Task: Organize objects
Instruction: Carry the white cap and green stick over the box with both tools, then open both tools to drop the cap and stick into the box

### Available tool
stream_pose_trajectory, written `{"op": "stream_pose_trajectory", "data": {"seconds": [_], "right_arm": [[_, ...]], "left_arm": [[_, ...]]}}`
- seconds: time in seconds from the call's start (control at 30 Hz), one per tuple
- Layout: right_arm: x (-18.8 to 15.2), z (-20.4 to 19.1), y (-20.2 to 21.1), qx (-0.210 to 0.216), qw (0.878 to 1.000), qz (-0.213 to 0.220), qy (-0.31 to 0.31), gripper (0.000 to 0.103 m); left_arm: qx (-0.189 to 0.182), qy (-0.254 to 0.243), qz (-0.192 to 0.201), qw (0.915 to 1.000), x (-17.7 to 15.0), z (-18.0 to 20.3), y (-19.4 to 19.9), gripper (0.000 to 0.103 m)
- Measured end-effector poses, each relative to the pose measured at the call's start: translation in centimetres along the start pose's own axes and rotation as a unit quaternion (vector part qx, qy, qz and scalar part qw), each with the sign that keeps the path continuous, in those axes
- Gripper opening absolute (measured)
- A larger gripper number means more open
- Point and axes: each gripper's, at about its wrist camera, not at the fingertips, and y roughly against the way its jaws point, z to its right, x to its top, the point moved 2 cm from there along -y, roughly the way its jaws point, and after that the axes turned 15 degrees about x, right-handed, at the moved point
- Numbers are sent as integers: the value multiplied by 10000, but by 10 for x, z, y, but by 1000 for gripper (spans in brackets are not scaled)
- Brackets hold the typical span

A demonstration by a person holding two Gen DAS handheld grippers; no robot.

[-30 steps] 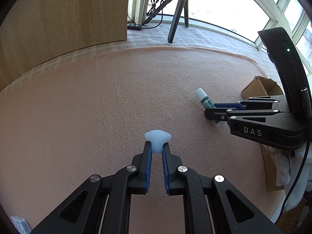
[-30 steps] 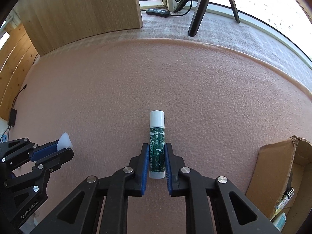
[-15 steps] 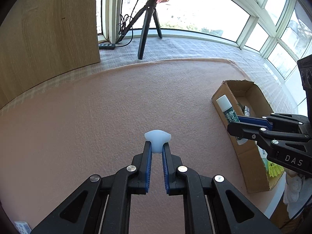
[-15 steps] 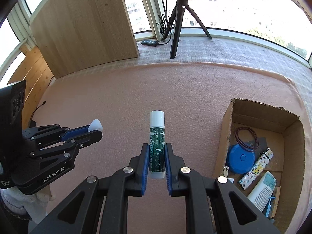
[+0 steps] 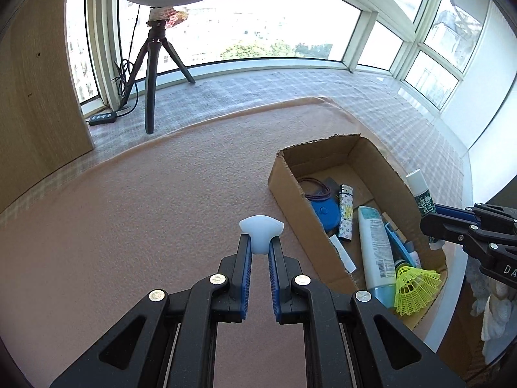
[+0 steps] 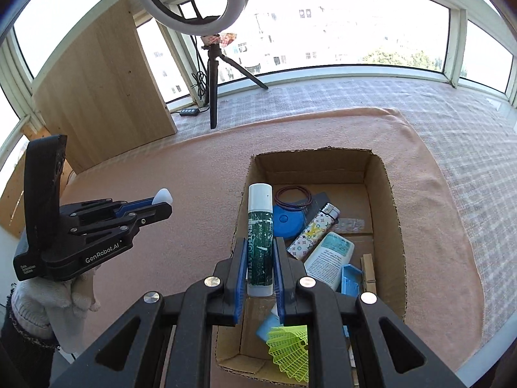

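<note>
**Both grippers hold small things near the open cardboard box**

The left gripper point(image 5: 259, 245) has its blue pads pressed narrowly on a small pale, translucent white cap-shaped piece point(image 5: 261, 230), which sticks out beyond the fingertips above the pink fleece cloth point(image 5: 129, 226). In the right wrist view this same gripper point(image 6: 161, 205) is to the left of the box, apart from it, and a hand in a white knitted glove point(image 6: 48, 304) carries it.

The right gripper point(image 6: 260, 255) is clamped on a white tube with a dark green printed label point(image 6: 260, 236). The tube points away from the camera, and it hangs over the near left part of the brown cardboard box point(image 6: 384, 187). In the left wrist view the tube point(image 5: 421, 194) shows above the right wall of the box point(image 5: 290, 190).

The box stands open on the pink cloth. Inside it lie a round blue case point(image 6: 286, 220), a dark purple elastic loop point(image 6: 294, 197), a patterned lighter point(image 6: 315, 231), a white bottle with a light blue label point(image 6: 329, 258), a light blue plastic piece point(image 6: 350, 279) and a neon yellow plastic shuttlecock point(image 6: 289, 349). They are close together.

Behind the cloth a black tripod with a ring light point(image 6: 213, 90) stands near the window, beside a light wooden board point(image 6: 97, 84).
</note>
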Motion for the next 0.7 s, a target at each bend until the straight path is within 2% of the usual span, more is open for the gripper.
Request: {"op": "stream_pose_trajectory", "data": {"seconds": [0.3, 0.7], "right_arm": [[-24, 50, 32, -284, 9986, 107, -437, 14], [-45, 71, 43, -284, 9975, 64, -638, 14]], "left_arm": [[-187, -362, -18, 9992, 26, 57, -18, 11], [-279, -608, -113, 9977, 47, 103, -42, 11]]}}
